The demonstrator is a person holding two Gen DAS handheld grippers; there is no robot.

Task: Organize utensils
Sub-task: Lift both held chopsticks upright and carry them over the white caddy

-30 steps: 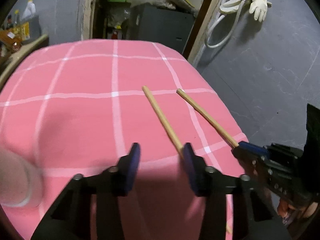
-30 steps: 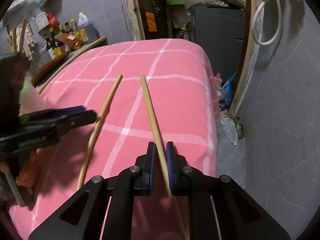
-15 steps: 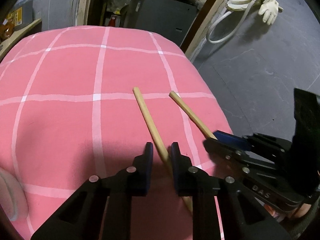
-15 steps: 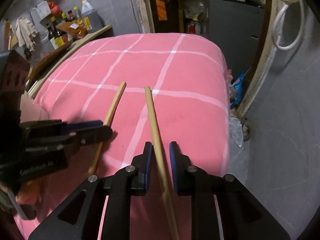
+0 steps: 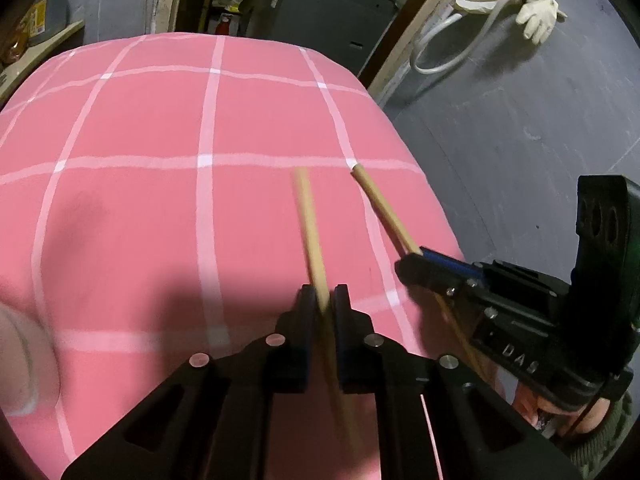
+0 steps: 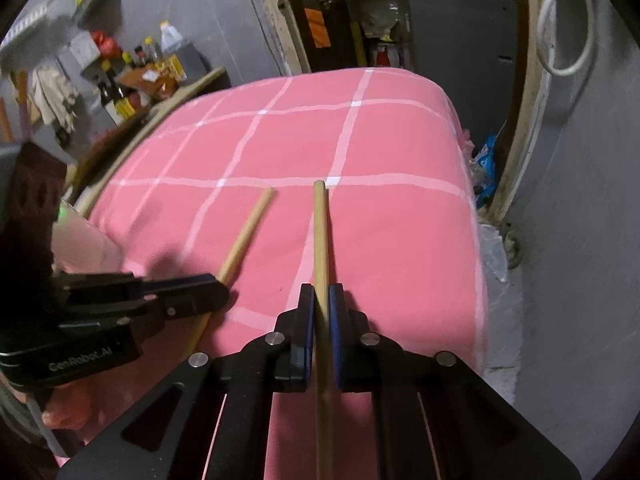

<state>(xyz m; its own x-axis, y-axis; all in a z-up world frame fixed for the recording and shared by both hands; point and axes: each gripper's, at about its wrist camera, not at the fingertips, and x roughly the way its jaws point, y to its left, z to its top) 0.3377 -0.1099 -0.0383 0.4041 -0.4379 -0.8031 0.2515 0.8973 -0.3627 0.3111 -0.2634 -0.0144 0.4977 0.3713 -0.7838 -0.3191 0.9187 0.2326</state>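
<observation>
While both chopsticks lay over the pink checked cloth (image 5: 160, 208), you had each one pinched: your left gripper (image 5: 321, 300) was pressed onto the left chopstick (image 5: 309, 220), your right gripper (image 6: 319, 300) onto the right chopstick (image 6: 320, 232). They pointed away from you, near each other but apart at the tips. By my reading, you were at the pick-up step; next you needed to lift both and bring them together, keeping them level.

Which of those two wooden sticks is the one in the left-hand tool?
Start at the pink checked tablecloth. Two pale wooden chopsticks lie over its right part. The left chopstick is clamped in the left gripper; its neighbour, the right chopstick, nearer the cloth's edge, is in the right gripper.
</observation>
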